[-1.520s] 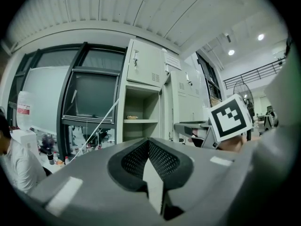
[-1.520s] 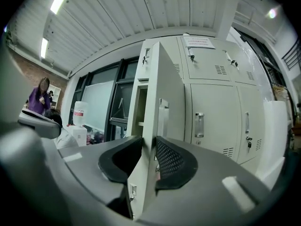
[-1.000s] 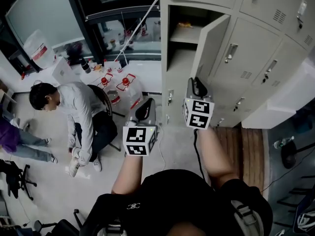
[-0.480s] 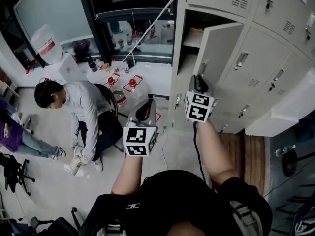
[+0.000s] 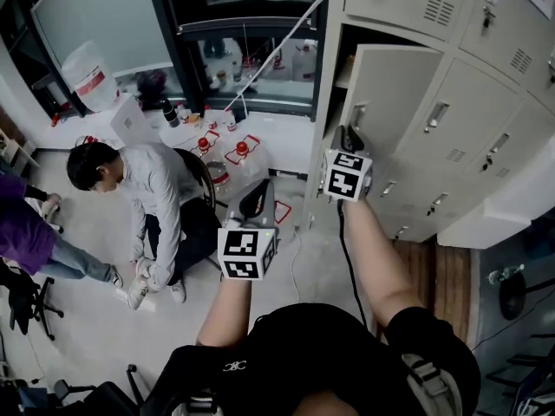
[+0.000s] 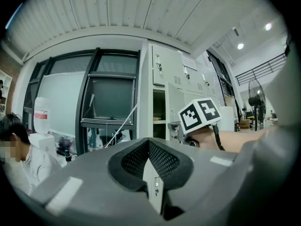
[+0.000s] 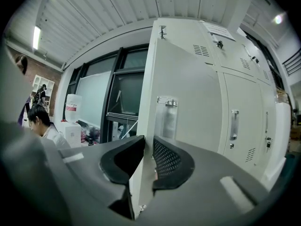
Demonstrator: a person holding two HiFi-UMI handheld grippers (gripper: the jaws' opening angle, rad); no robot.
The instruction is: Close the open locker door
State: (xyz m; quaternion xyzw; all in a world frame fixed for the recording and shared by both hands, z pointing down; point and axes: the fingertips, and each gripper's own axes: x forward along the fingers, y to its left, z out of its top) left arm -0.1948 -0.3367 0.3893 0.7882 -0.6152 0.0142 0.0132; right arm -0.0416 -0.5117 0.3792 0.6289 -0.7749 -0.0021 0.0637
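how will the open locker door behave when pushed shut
The locker door looks like thin painted sheet metal, so it is probably light and swings easily. The right gripper clamps its straight edge, which suggests a stiff panel. It may bounce off the frame if pushed hard.

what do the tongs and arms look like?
Both grey: left tongs and right tongs, with black mesh-textured pads, each carrying a white cube with black square markers. Black cable along the right forearm. Forearms bare; black top.

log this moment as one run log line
task: locker door ajar, not yet shut | right tongs: clamped on locker door's free edge | left tongs: shut, empty, clear of door
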